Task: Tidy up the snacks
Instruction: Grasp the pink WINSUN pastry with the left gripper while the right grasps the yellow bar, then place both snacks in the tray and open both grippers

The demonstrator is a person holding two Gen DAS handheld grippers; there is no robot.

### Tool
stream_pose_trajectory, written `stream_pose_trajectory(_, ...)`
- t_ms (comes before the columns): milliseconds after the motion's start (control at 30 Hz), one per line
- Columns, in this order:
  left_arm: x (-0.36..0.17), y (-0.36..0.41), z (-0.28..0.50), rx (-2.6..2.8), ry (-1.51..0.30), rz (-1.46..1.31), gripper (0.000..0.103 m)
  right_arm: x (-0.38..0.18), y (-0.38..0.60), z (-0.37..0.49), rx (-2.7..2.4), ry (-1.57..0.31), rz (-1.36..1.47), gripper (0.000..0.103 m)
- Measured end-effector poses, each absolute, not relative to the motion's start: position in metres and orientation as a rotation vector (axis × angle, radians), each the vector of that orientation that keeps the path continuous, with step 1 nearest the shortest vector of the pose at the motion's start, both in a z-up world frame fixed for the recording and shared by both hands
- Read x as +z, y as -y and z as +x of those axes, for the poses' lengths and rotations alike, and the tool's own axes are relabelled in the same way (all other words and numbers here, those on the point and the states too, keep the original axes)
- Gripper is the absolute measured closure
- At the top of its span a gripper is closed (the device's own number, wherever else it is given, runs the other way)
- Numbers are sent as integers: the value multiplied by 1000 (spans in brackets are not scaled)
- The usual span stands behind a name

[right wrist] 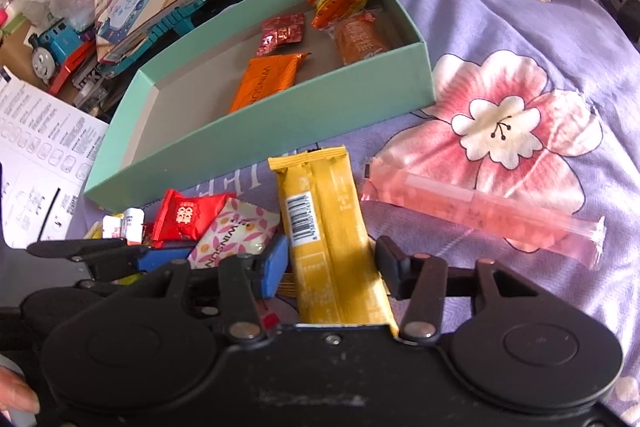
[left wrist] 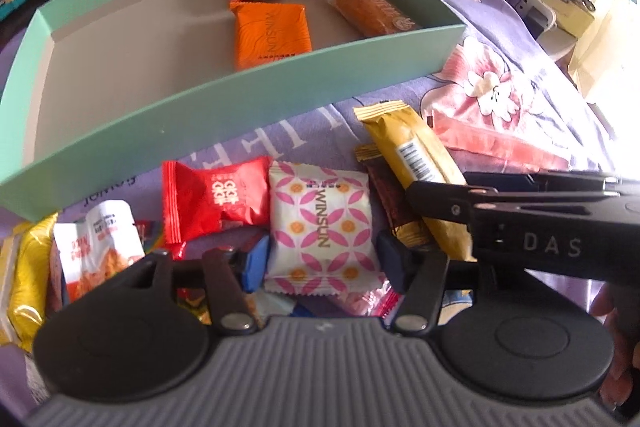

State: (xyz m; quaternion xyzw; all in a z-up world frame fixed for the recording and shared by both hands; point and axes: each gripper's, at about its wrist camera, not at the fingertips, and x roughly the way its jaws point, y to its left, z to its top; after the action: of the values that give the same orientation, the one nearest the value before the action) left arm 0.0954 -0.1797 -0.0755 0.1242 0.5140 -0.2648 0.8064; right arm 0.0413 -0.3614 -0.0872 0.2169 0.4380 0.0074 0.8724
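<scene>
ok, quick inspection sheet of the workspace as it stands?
surface: purple floral cloth, wrinkled.
job's things: mint box open, with the orange packet and three other snacks inside; red packet, yellow bar and pink tube are loose on the cloth in front.
clutter: toy train, cartons and a printed sheet left of the box.
grippers: left gripper pads against both sides of the white-pink packet; right gripper straddles the yellow bar, contact unclear.
cables: nothing seen.
surroundings: blurred household items beyond the cloth.
</scene>
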Motion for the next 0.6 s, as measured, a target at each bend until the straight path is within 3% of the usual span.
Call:
stream_pose_trajectory(200, -70, 177, 88, -563, -1088, 282, 49, -84, 355, 39, -9, -925, 424, 65)
stream_pose_trajectory(600, -26, 156, 73, -596, -1010, 201, 50, -55, 367, 15, -2, -871, 508, 66)
